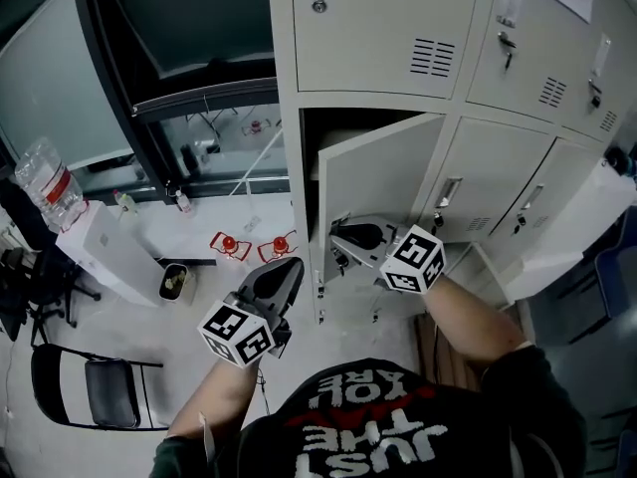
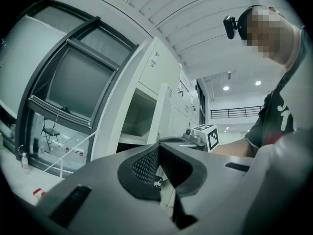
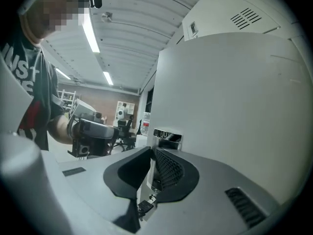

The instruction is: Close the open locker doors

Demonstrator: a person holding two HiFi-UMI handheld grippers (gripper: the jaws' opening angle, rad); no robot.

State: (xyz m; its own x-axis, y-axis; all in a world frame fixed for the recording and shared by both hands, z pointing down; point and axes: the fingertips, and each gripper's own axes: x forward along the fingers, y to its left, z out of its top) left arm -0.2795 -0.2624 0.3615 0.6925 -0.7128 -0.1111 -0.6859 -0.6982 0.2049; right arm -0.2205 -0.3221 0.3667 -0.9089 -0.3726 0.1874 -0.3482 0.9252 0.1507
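Here, my right gripper (image 3: pixel 153 173) had its jaws clamped on the free edge of the open locker door (image 3: pixel 230 97), its panel spreading to their right; my left gripper (image 2: pixel 159 164), jaws pressed together empty, had that door ahead.

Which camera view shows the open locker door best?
The head view shows most of the open locker door, ajar. The right gripper view gives its face and gripped edge; the left gripper view, an edge-on sliver.
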